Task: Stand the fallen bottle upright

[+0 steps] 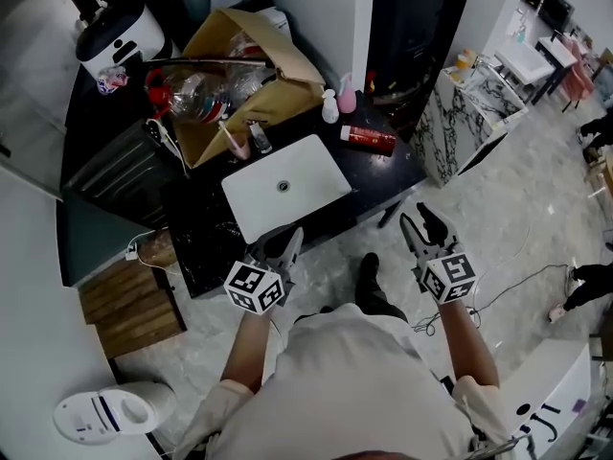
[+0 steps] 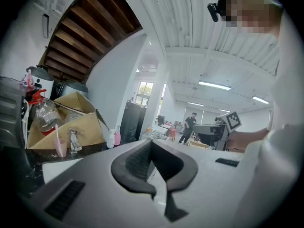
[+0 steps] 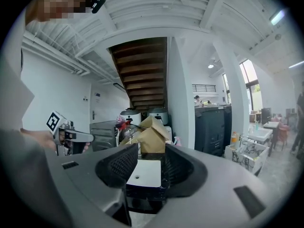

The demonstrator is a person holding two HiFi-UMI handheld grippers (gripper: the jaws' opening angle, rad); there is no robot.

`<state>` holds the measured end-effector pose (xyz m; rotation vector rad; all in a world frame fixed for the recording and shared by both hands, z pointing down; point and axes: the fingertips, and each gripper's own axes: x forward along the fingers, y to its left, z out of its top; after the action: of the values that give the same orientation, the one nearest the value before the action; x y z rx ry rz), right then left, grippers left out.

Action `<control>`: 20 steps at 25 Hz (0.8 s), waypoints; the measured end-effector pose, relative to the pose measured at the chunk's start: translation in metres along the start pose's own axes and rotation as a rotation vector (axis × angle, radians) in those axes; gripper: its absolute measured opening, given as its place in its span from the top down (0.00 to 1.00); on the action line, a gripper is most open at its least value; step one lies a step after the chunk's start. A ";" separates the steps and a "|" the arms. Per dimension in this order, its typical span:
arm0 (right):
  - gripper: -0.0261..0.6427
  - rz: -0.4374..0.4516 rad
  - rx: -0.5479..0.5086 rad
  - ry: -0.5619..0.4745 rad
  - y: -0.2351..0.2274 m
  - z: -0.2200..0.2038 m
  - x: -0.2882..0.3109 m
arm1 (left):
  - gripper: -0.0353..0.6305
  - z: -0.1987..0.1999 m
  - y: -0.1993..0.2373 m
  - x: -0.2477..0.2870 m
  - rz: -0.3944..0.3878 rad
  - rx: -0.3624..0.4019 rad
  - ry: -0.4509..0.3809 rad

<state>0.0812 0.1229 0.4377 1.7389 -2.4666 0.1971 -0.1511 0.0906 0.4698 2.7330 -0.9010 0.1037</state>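
Note:
The fallen bottle [image 1: 368,139] is red and lies on its side near the right end of the dark counter [image 1: 206,233]. A white bottle [image 1: 329,106] and a pink bottle [image 1: 347,94] stand upright just behind it. Both grippers hover over the floor in front of the counter, well short of the bottle. My left gripper [image 1: 283,249] [image 2: 154,167] has its pads drawn together with nothing between them. My right gripper [image 1: 423,226] [image 3: 149,167] is open and empty, and the white sink [image 3: 142,172] shows through its gap. Neither gripper view shows the red bottle.
A white sink [image 1: 287,188] sits in the counter's middle, with an open cardboard box [image 1: 259,75] of plastic bottles behind it. A rice cooker [image 1: 120,32] and a dish rack [image 1: 124,166] stand at the left. A marble-patterned table [image 1: 469,113] stands at the right.

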 end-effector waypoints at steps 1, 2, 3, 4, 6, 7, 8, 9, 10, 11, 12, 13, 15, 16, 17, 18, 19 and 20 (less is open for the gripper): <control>0.67 0.004 0.000 0.001 -0.005 0.000 0.006 | 0.94 0.000 0.003 0.005 0.003 -0.002 0.000; 0.67 0.009 0.000 0.000 -0.010 0.001 0.012 | 0.94 0.001 0.006 0.012 0.005 -0.002 0.001; 0.67 0.014 0.000 0.000 -0.015 0.002 0.017 | 0.94 0.002 0.008 0.019 0.007 -0.002 0.002; 0.67 0.021 0.001 0.002 -0.021 0.003 0.023 | 0.94 0.005 0.010 0.026 0.009 -0.002 0.002; 0.67 0.035 0.005 0.010 -0.034 0.006 0.035 | 0.94 0.011 0.015 0.041 0.016 -0.004 0.003; 0.67 0.042 0.008 0.015 -0.040 0.007 0.042 | 0.94 0.014 0.018 0.048 0.020 -0.006 0.003; 0.67 0.048 0.010 0.019 -0.046 0.007 0.048 | 0.94 0.017 0.020 0.055 0.024 -0.008 0.004; 0.67 0.055 0.013 0.023 -0.052 0.008 0.055 | 0.94 0.018 0.023 0.063 0.026 -0.008 0.005; 0.67 0.060 0.016 0.026 -0.059 0.008 0.061 | 0.94 0.020 0.026 0.070 0.029 -0.009 0.007; 0.67 0.066 0.018 0.029 -0.066 0.009 0.067 | 0.94 0.022 0.028 0.078 0.031 -0.010 0.009; 0.67 0.071 0.022 0.032 -0.073 0.009 0.073 | 0.94 0.024 0.030 0.086 0.034 -0.011 0.012; 0.67 0.076 0.025 0.034 -0.081 0.010 0.079 | 0.94 0.026 0.032 0.095 0.038 -0.013 0.014; 0.67 0.088 0.031 0.037 -0.096 0.012 0.092 | 0.94 0.029 0.036 0.111 0.047 -0.015 0.017; 0.67 0.096 0.034 0.037 -0.104 0.012 0.098 | 0.94 0.030 0.038 0.120 0.051 -0.016 0.018; 0.67 0.106 0.037 0.037 -0.110 0.013 0.105 | 0.94 0.032 0.040 0.128 0.056 -0.016 0.020; 0.67 0.118 0.039 0.038 -0.117 0.014 0.111 | 0.94 0.033 0.041 0.136 0.061 -0.016 0.022; 0.67 0.132 0.040 0.039 -0.123 0.015 0.117 | 0.94 0.034 0.042 0.143 0.065 -0.016 0.024; 0.67 0.145 0.040 0.040 -0.128 0.016 0.123 | 0.94 0.036 0.043 0.151 0.070 -0.017 0.026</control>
<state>0.1608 -0.0363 0.4479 1.5543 -2.5778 0.2938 -0.0562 -0.0389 0.4675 2.6789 -0.9855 0.1445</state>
